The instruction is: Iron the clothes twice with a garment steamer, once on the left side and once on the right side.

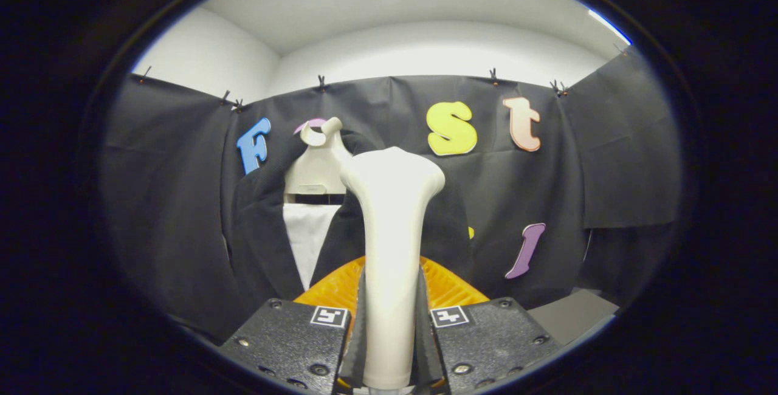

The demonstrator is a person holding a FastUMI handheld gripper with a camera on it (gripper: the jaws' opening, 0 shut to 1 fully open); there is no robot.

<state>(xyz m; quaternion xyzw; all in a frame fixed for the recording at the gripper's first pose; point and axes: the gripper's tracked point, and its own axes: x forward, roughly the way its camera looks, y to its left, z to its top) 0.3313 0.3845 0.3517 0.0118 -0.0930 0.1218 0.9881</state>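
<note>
While the claw (389,346) is clenched on the garment steamer (392,249), both fingers pressing the sides of its cream handle, the grip looks pretty solid to me. The handle runs straight up between the fingers and flares into a wider head at the top, just ahead of the clothes. My guess is it's smooth hard plastic, so stiff but a bit slippery, and probably top-heavy if there's water in it. Holding it low on the straight part of the handle like this seems right, since the flared head would be awkward to pinch.

The clothes are a dark jacket (261,231) over a white shirt (307,237), hung on a pale mannequin form (319,167) beyond the steamer and a little to the left. Soft, floppy fabric, so it'll likely give and swing when the head pushes on it.

Hard to make out: the steamer blocks most of the jacket's right half, so I can't tell how it hangs there. An orange ribbed thing (331,288) sits behind the fingers, mostly covered, maybe a stand or base. The steamer's nozzle face points away, and I can't see any cord or hose.
</note>
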